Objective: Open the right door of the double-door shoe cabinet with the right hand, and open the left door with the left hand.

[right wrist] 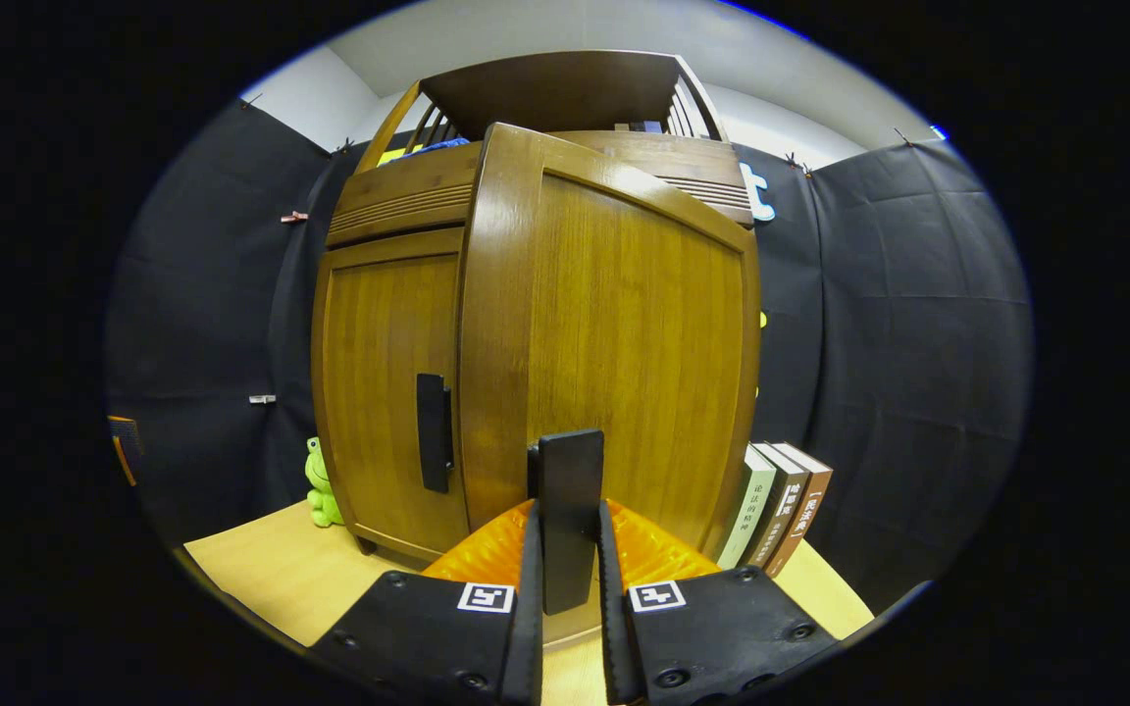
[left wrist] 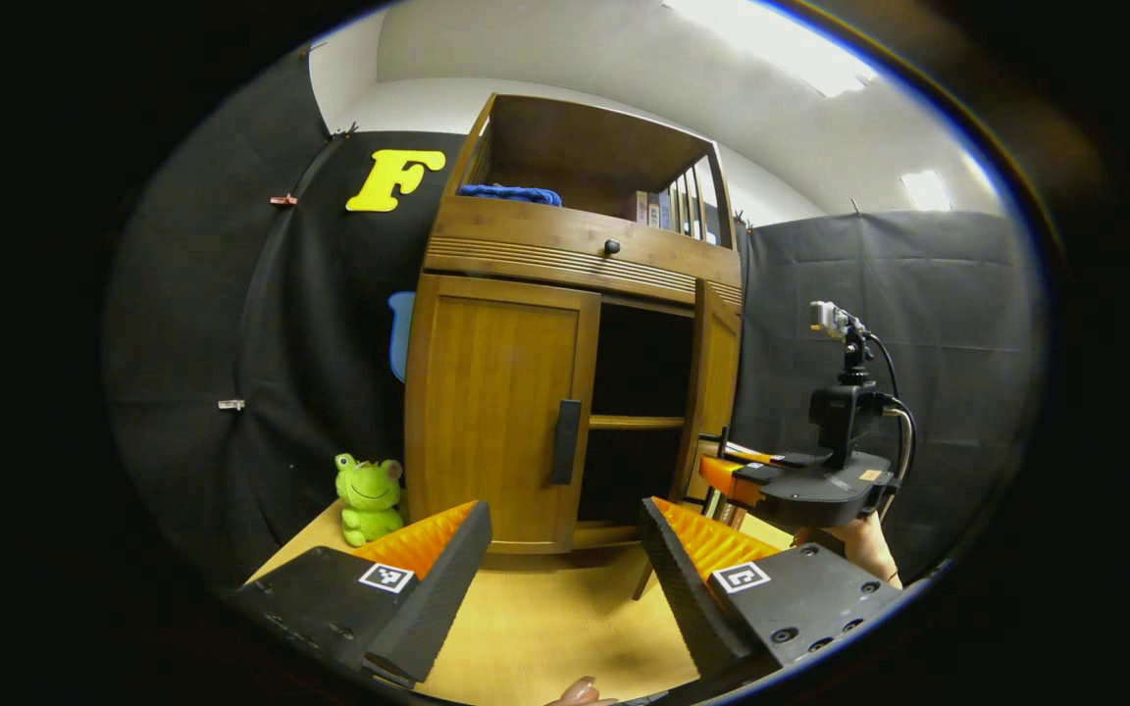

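In the right gripper view, nearest the camera, the right gripper [right wrist: 570,588] has its two fingers pressed on either side of the dark handle [right wrist: 570,510] of the right door [right wrist: 624,363], which stands swung out toward the camera at an angle to the shoe cabinet [right wrist: 526,108]. Just behind and to the left sits the left door [right wrist: 384,382], flat and closed against the cabinet front, its own dark handle [right wrist: 434,431] upright near its inner edge. Low to the right of the open door, three books [right wrist: 781,510] lean together on the light wooden table [right wrist: 261,569], and a green frog plush [right wrist: 320,485] peeks out at the cabinet's left foot.

In the left gripper view, the left gripper [left wrist: 565,579] is nearest, its fingers spread wide with nothing between them, hovering over the table [left wrist: 545,628] short of the cabinet. A fingertip [left wrist: 580,691] of the person shows at the bottom edge. To the right, a hand [left wrist: 864,544] holds the right gripper [left wrist: 737,476] against the edge of the open right door [left wrist: 717,392]. Farther on, the left door [left wrist: 491,412] is closed with its handle [left wrist: 566,441] untouched; beside it the dark cabinet interior and a shelf [left wrist: 636,422] are exposed. The frog plush [left wrist: 369,495] sits on the table left of the cabinet. Higher and farther, a drawer with a small knob [left wrist: 611,247] runs above the doors, and the open top shelf holds a blue cloth [left wrist: 511,194] and a row of books [left wrist: 658,208]
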### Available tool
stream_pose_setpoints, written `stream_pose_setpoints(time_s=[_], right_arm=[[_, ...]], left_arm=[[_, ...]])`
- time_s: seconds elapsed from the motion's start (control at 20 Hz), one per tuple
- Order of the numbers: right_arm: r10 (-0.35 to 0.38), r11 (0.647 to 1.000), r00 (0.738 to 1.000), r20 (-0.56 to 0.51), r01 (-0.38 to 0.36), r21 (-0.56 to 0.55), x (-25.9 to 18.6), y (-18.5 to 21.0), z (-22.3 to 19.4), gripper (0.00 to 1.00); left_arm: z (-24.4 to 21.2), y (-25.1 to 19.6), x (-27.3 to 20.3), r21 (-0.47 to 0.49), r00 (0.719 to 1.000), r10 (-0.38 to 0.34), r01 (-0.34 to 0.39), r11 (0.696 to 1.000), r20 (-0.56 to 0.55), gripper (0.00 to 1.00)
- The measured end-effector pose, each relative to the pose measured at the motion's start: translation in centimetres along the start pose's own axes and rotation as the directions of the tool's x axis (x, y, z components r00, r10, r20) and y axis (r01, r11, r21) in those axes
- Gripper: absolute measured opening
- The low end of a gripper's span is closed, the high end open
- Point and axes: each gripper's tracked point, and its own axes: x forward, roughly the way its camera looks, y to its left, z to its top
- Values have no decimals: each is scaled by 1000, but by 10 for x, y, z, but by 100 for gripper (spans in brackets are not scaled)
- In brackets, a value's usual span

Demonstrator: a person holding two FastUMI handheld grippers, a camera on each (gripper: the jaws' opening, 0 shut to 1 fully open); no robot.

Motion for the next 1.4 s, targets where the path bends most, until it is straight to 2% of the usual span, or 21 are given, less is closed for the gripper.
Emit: stream_pose_setpoints(time_s=[0.2,0.25,0.3,0.5,0.7,0.8,0.85,1.1,1.3,1.4], right_arm=[[-4,1000,1000,2,4,6,-14,-13,0,28],[-9,1000,1000,2,9,5,-17,-17,1,24],[-11,1000,1000,5,11,4,-21,-21,1,28],[-16,1000,1000,12,15,12,-35,-37,2,27],[-61,998,998,26,62,-10,-49,-59,2,27],[-82,997,996,26,83,-7,-55,-69,2,22],[-89,996,996,26,89,-7,-57,-73,2,27],[-161,987,986,34,161,-12,-66,-103,2,27],[-223,974,974,40,224,-20,-73,-128,6,8],[-236,971,971,39,237,-27,-77,-138,5,24]], left_arm=[[-9,-16,6,12,999,-32,32,999,-24,95],[-9,-19,7,14,999,-38,38,999,-26,95],[-10,-22,9,14,999,-45,45,999,-24,94],[-11,-33,12,2,997,-73,73,997,-19,94],[-14,-40,16,-3,996,-83,83,997,-26,94],[-14,-44,17,-5,995,-95,95,995,-26,94],[-14,-47,18,-6,994,-102,102,995,-27,95],[-20,-56,22,5,992,-121,121,993,-43,95],[-22,-57,25,4,992,-115,115,993,-49,92],[-20,-57,27,2,993,-107,108,994,-43,92]])
